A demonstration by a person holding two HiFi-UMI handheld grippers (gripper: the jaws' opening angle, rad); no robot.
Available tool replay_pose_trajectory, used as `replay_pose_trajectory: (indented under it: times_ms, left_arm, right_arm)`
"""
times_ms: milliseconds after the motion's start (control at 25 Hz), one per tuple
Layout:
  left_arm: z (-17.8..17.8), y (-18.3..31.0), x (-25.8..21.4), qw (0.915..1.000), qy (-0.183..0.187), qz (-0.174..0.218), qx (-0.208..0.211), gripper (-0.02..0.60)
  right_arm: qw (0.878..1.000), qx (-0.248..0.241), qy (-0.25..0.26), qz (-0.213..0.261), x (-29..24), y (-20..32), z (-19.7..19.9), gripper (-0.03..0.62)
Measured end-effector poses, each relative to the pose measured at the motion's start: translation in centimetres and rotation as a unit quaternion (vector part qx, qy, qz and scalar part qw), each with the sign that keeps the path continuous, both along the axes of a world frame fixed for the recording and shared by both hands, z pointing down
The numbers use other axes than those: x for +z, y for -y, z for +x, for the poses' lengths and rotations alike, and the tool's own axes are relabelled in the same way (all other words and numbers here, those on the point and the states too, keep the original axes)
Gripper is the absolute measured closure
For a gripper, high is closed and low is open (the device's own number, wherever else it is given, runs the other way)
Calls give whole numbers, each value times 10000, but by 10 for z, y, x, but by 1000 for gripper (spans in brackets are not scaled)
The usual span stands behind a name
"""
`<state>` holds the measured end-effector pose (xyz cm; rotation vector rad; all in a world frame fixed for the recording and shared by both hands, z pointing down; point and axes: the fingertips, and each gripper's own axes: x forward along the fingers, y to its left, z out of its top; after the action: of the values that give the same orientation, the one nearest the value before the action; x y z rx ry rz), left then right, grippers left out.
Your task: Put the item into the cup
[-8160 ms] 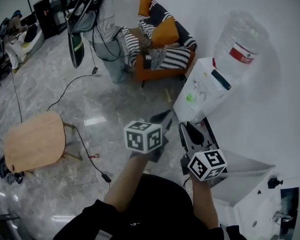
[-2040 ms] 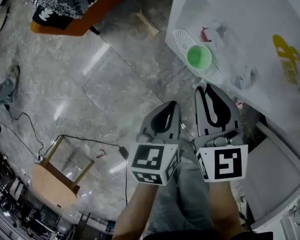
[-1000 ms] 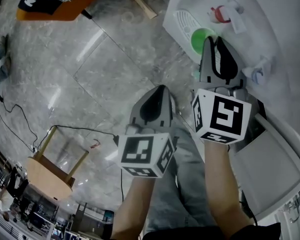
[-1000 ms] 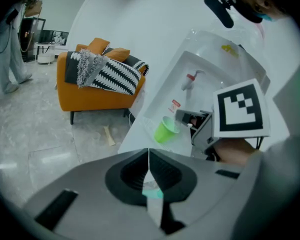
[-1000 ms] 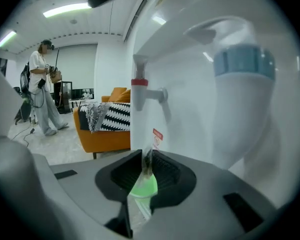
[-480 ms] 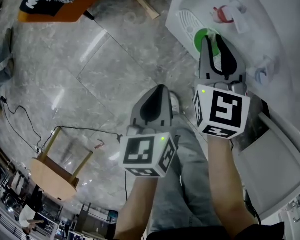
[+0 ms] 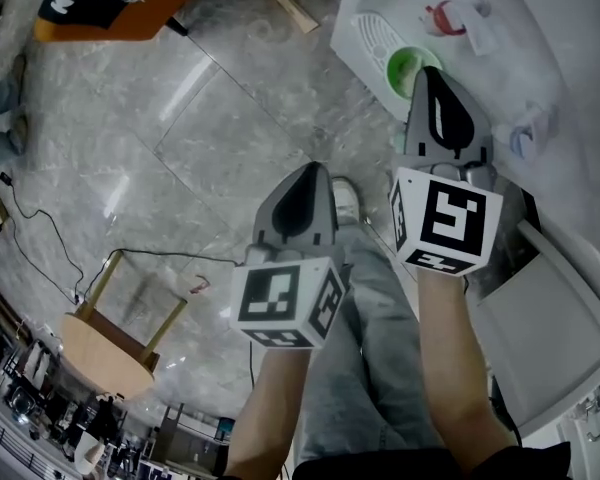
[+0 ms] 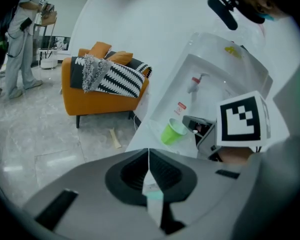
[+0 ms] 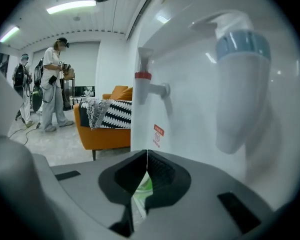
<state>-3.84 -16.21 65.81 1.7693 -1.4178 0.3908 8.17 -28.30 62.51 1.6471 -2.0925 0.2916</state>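
A green cup (image 7: 405,66) stands on the white drip tray (image 7: 368,30) of a water dispenser, below the red tap (image 7: 442,16). My right gripper (image 7: 432,74) is shut, its tips just right of the cup's rim and over it. In the right gripper view (image 9: 147,153) green from the cup (image 9: 144,186) shows through the slit under the meeting tips. My left gripper (image 7: 305,176) is shut and hangs over the floor, left of the dispenser. A pale white-teal strip (image 8: 153,204) shows in the slit of the left gripper (image 8: 149,152); what it is cannot be told. That view also shows the cup (image 8: 173,132).
The dispenser has a blue tap (image 7: 520,140) right of the red one. An orange sofa (image 8: 97,96) with a striped throw stands behind. A wooden stool (image 7: 95,353) and a cable (image 7: 40,238) are on the marble floor. A person (image 9: 52,84) stands far off.
The right gripper has drawn slightly right and back, so more of the green cup shows beside its tips. The left gripper has risen a little. Both remain shut.
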Motion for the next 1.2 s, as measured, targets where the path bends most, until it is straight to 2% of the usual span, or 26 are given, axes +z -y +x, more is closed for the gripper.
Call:
replay_pose_trajectory:
  times_ms: [320,640,800,960,1200]
  left_arm:
    - [-10,3,-31,9997,182,173,-35,568]
    - [-15,-9,-78,9991,283,291,-81,568]
    - [-9,-16,-113,9990,315,329,-33,568]
    - [-9,-14,-152,9976,443,513,160,568]
    - [-15,-15,-241,9940,507,948,177,568]
  right_arm:
    - [9998,-131,170,-11,-20,-13,-10,583]
    - [9980,-588,28,-214,-55,-51,-14,583]
    - [9970,-733,73,-250,-95,-69,-11,583]
    - [9952,-969,144,-73,-148,-81,-14,583]
    - [9926,-1178,251,176,-230,-100,-18,583]
